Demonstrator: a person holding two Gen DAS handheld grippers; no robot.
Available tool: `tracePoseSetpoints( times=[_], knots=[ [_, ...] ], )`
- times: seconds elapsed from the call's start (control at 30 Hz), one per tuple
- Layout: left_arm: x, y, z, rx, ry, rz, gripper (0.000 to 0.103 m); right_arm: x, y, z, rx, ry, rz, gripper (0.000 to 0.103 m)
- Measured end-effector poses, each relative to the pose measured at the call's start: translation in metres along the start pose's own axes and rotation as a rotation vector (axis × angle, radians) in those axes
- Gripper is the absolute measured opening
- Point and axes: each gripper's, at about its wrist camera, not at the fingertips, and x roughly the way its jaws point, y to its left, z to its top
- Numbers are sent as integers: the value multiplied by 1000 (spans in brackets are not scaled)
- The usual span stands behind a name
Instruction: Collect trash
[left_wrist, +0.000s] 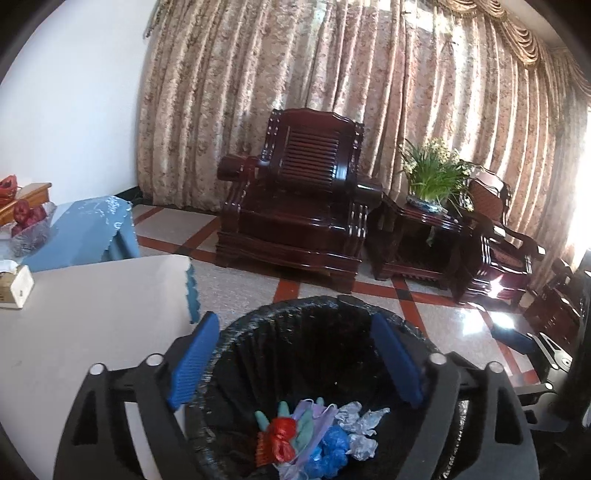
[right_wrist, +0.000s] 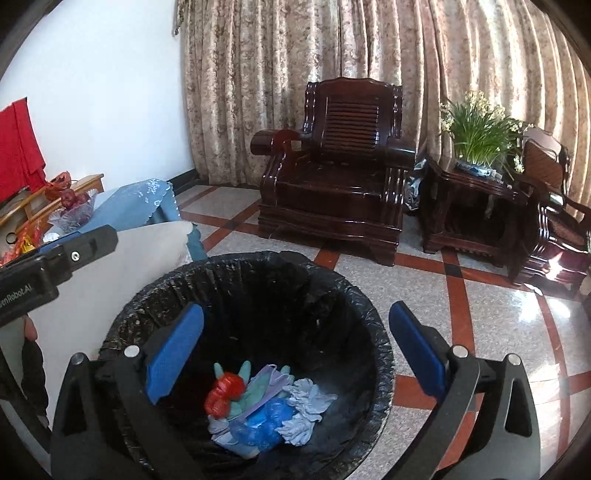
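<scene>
We hold both grippers — left (left_wrist: 295, 365), right (right_wrist: 295, 350) — wide open and empty over the bin (right_wrist: 373, 317); lift clear before leaving.

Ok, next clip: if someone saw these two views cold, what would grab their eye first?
Probably the black-lined trash bin filling the foreground, with a bright heap of trash at its bottom: red, blue and pale crumpled pieces. Both the left gripper and the right gripper hang open above it, nothing between their blue pads. Behind, a dark wooden armchair stands against the floral curtains.
</scene>
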Motion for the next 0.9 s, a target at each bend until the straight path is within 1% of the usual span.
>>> tracePoseSetpoints(
  times=[0.07, 0.13, 0.33, 0.57, 0.9],
  knots=[
    [-9, 5, 2, -1, -9, 9, 87, -6, 4, 3, -4, -11, 12, 98],
    [-21, 12, 6, 2, -20, 35, 91, -15, 9, 6, -6, -23, 29, 98],
    [-63, 31, 13, -16, -42, 100, 96, -42, 31, 20, -25, -35, 106, 98],
    [-106, 44, 10, -36, -38, 160, 97, -71, 60, 35, -40, 6, 183, 98],
    [-157, 46, 8, -36, -46, 212, 97, -111, 85, 52, -58, -20, 223, 98]
  ],
)
